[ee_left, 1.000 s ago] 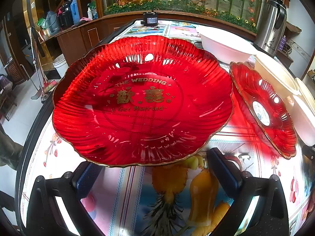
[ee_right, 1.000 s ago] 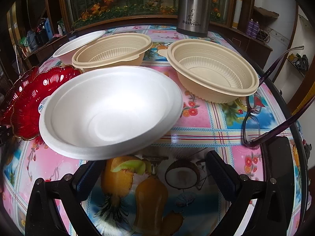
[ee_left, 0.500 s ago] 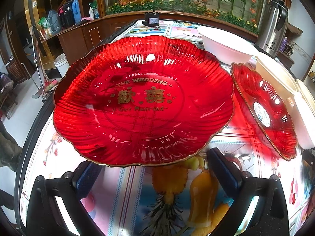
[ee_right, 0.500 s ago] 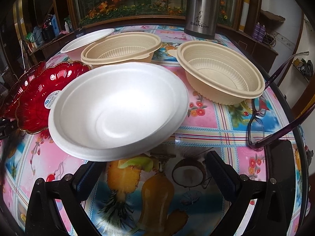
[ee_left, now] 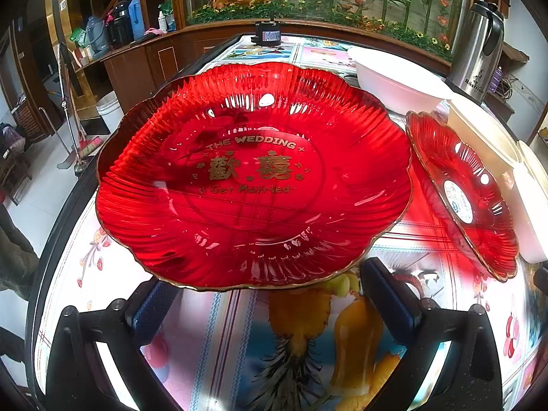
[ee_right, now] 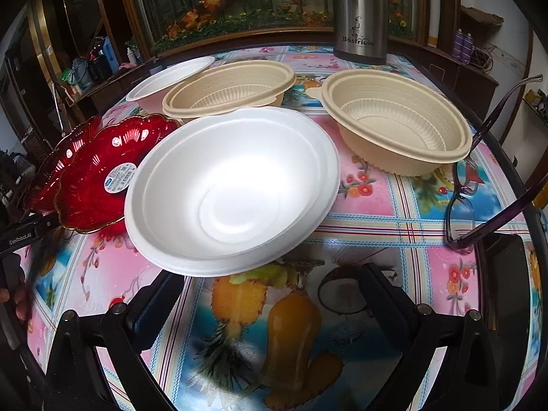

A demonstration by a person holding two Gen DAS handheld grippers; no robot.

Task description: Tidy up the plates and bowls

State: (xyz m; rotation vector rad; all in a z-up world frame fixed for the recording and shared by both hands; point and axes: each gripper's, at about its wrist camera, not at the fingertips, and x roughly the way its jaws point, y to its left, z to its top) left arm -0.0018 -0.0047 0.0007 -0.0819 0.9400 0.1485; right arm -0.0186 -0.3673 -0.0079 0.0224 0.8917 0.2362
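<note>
1. Fruit-patterned cloth covers the desk (ee_right: 394,205), with a planted glass tank behind it and a steel flask (ee_right: 359,13) at the far edge
2. Left gripper (ee_left: 270,294) stands wide, empty, its two fingers apart just below the near rim of the large red plate (ee_left: 253,178); the rim overlaps the fingertips in view, and I cannot tell whether they touch
3. That plate bears gold lettering; a smaller red plate (ee_left: 462,195) lies just to its right, tilted in this view, with a white bowl (ee_left: 397,78) behind it
4. Right gripper (ee_right: 270,291) is also wide and empty, fingers at the near edge of the white foam bowl (ee_right: 233,188), which sits directly ahead between them
5. Two beige ribbed bowls (ee_right: 394,123) (ee_right: 229,87) sit beyond it, one right, one behind
6. Purple glasses (ee_right: 479,185) lie at the right
</note>
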